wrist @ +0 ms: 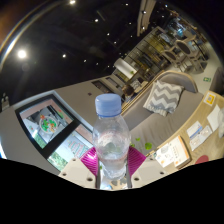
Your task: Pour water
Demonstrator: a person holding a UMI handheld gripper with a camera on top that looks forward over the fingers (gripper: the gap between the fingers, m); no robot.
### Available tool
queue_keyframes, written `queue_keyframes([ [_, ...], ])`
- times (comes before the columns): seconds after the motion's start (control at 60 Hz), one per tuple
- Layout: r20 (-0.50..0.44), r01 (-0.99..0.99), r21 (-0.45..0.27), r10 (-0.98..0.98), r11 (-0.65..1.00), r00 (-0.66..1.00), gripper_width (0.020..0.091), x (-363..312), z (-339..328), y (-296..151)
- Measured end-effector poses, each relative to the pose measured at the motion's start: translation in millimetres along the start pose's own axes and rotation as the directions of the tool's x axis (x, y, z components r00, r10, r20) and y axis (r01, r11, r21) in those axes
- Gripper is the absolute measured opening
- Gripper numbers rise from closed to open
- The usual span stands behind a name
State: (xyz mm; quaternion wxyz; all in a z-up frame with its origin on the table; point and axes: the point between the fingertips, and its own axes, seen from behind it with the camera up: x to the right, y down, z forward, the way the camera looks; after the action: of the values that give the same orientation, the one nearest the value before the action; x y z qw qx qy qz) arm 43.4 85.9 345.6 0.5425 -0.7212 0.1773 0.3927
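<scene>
A clear plastic water bottle (110,138) with a pale blue cap stands upright between my fingers, lifted well above the tables. My gripper (111,163) is shut on the bottle, with the magenta pads (90,160) pressing its lower body from both sides. The bottle's base is hidden behind the gripper body. I see no cup or other vessel for water.
Far below lies a white table (25,125) with framed pictures and a green printed sheet (68,152). A grey chair with a zigzag cushion (163,96) stands to the right. Papers (200,130) lie on a surface further right. A dark ceiling with spot lights fills the upper part.
</scene>
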Motion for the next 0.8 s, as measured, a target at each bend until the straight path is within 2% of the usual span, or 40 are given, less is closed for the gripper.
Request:
queue_keyframes([
  [0.133, -0.139, 0.349, -0.001, -0.346, 0.937, 0.928, 0.035, 55.3, -28.3, -42.5],
  [0.233, -0.243, 0.528, -0.085, -0.532, 0.845, 0.811, 0.0347, 116.7, -38.3, -50.4],
  [0.333, -0.294, 0.597, -0.185, -0.624, 0.78, 0.724, 0.0349, 179.5, -45.4, -34.5],
  [0.45, -0.297, 0.621, -0.278, -0.681, 0.732, 0.669, 0.0349, 244.7, -50.7, -3.1],
  [0.6, -0.273, 0.588, -0.343, -0.677, 0.733, 0.684, 0.0349, 289.3, -42.7, 37.1],
  [0.75, -0.259, 0.571, -0.399, -0.685, 0.718, 0.68, 0.0354, 318.9, -50.5, 68.6],
  [0.8, -0.26, 0.587, -0.373, -0.688, 0.719, 0.678, 0.0354, 318.1, -52.3, 67.7],
])
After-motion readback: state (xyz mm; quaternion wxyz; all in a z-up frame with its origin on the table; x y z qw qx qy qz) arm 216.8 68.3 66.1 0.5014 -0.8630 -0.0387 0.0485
